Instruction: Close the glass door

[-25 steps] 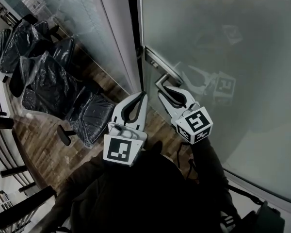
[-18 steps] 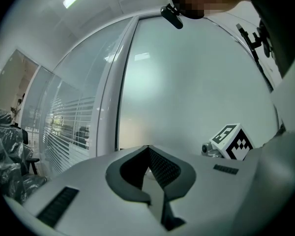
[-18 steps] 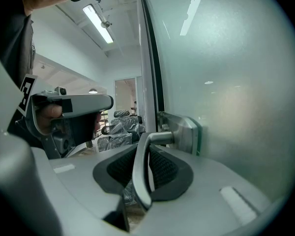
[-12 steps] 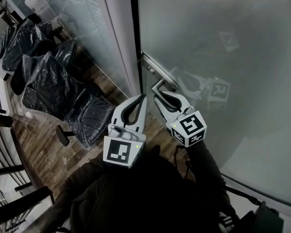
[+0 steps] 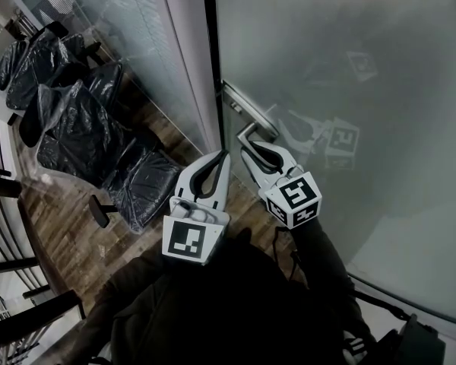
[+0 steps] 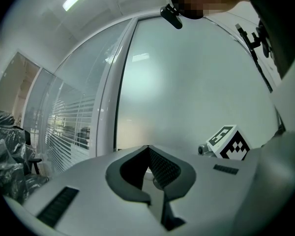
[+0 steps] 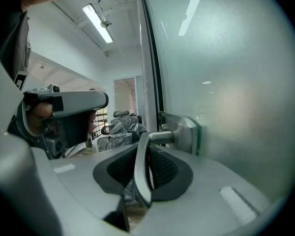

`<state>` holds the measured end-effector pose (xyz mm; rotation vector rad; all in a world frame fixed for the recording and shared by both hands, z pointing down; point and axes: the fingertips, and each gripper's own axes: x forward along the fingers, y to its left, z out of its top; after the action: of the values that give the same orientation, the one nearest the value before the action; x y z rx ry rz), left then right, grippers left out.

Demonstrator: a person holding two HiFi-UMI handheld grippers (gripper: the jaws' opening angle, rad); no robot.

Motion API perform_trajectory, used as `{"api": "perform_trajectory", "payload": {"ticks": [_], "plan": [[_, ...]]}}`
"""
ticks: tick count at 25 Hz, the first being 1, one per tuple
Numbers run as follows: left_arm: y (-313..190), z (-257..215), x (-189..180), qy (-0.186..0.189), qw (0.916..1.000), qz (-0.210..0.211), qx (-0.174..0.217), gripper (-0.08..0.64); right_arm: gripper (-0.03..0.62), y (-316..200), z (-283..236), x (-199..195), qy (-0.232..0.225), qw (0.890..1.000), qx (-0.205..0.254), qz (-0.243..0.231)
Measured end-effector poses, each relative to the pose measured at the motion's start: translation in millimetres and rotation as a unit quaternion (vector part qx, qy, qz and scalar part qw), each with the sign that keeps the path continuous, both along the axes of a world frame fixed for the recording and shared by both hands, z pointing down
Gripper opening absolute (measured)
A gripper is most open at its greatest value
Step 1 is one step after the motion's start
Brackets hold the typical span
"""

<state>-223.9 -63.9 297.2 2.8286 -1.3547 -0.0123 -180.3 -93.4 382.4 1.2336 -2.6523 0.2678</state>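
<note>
Looking down over a wood floor (image 5: 61, 204) spreading away to the left of the door handle (image 5: 247, 131), with chairs wrapped in black plastic (image 5: 76, 128) crowding it well to the handle's left. Facing the glass door (image 5: 349, 90), frosted and filling everything to the right of and above the handle. Following its edge down just left of the handle, alongside a pale frame post (image 5: 186, 59), with a thin dark line between the two; not managing to tell whether door and post are meeting fully. Seeing a glass wall with blinds (image 5: 129, 36) beyond the post, farther left of the handle.

Pinching the handle with the right gripper (image 5: 252, 146). In the right gripper view, clamping the grey handle (image 7: 141, 166) between both fingers (image 7: 162, 168), pads touching it on either side, having just been closing a little tighter on it. Noting a metal plate (image 7: 183, 132) lying flat on the glass just behind the handle.

Holding the left gripper (image 5: 225, 153) just left of the handle and apart from it, near the door's edge. Pressing its fingers (image 6: 164, 169) together at the tips, with nothing between them. Carrying a marker cube (image 5: 292, 198) on the right gripper, below the handle in the head view.
</note>
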Motion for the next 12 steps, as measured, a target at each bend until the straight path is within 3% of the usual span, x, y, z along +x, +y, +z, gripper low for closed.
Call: {"api": "perform_trajectory", "payload": {"ticks": [12], "plan": [[3.5, 0.8, -1.7, -0.001, 1.0, -0.003, -0.001, -0.003, 0.063, -0.8, 1.6, 0.7, 0.001, 1.0, -0.004, 0.003]]}}
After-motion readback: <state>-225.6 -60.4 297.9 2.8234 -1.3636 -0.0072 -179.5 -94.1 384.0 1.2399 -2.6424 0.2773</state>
